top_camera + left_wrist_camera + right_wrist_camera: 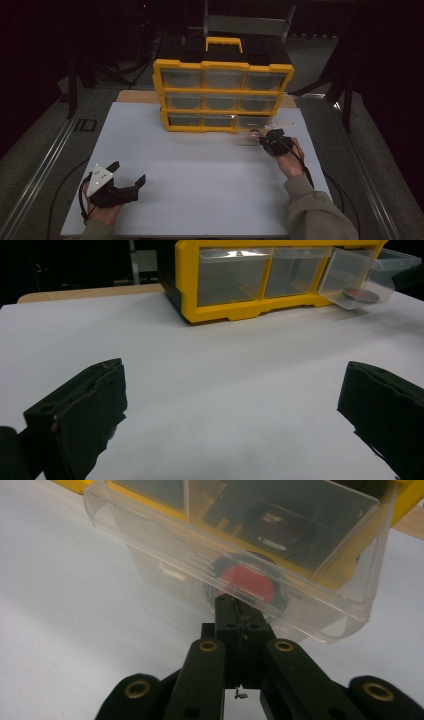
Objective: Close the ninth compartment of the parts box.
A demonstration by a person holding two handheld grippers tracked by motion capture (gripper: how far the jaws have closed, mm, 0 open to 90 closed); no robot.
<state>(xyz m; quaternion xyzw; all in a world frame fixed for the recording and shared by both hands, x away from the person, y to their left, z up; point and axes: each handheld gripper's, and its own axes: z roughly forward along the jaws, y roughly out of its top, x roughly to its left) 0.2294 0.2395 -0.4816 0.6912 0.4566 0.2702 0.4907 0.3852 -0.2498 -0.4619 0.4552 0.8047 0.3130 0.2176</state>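
Centrally, a white table [200, 165] carries a yellow-framed organiser [223, 95] with three rows of clear drawers and a yellow handle on top, standing at the table's far side. From its bottom row, at the right end, one clear drawer [256, 129] is pulled out toward the person and tilts slightly; in the left gripper view this drawer [367, 277] juts from the frame, and a red-and-dark round object [361, 294] lies on its floor. The right gripper [265, 139] meets the drawer's front edge: in the right gripper view its jaws are pressed together on the tab at the front wall of the drawer [240, 545], with the round object [246, 581] just behind that wall. The left gripper [127, 175] rests near the table's front left corner, well apart from the organiser, with its jaws spread wide and nothing between them.
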